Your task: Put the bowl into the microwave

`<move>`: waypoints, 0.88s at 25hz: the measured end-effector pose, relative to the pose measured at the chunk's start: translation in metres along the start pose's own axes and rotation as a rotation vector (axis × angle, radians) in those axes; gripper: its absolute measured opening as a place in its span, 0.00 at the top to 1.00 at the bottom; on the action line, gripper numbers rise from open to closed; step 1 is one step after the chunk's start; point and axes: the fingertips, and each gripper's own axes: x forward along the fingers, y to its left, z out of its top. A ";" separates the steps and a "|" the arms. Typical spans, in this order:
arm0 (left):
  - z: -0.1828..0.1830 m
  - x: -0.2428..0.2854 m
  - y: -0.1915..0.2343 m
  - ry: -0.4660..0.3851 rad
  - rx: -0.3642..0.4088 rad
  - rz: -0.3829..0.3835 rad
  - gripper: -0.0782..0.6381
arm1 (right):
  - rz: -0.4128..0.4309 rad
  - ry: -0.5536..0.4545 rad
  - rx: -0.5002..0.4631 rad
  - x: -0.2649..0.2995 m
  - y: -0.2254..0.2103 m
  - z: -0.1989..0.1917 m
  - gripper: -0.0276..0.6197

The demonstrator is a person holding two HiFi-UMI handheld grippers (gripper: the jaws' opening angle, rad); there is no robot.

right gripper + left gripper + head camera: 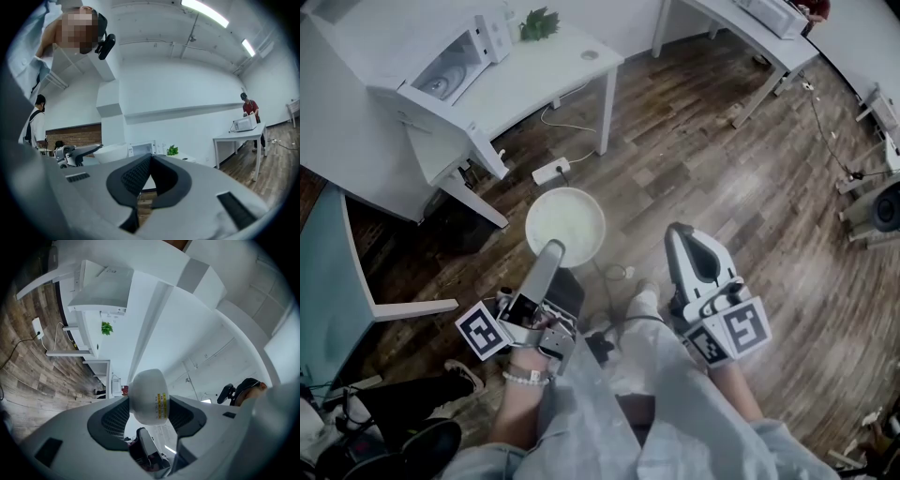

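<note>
**Head view:** my left gripper (553, 251) holds the bowl (565, 225) by its near rim. The bowl is in the air over the wood floor (703, 159), well apart from the table (553, 75). The microwave (450, 64) sits on that table with a plant (539, 23) behind it. My right gripper (682, 236) hangs beside the left with nothing in it.

**Left gripper view:** jaws are clamped on the bowl wall, pads pressing from both sides. The bowl's underside faces the camera. The microwave is far off, upper left.

**Right gripper view:** jaws are fully together with nothing between them. Bowl and microwave both show ahead-left. The door looks closed, but I can't be sure.

**Status:** pickup is done and the bowl is airborne. Left to do, by my read:
- Close the gap to the table.
- Open the door; the free right gripper is the obvious candidate.
- Set the bowl inside and let go.
</note>
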 end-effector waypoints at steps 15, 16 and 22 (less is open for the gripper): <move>0.000 0.087 0.017 -0.074 0.023 -0.006 0.56 | 0.100 0.013 0.020 0.052 -0.086 0.013 0.97; 0.000 0.094 0.017 -0.086 0.027 -0.006 0.56 | 0.112 0.014 0.020 0.056 -0.094 0.016 0.97; 0.001 0.130 0.021 -0.171 0.055 -0.007 0.56 | 0.183 0.013 0.012 0.078 -0.134 0.033 0.97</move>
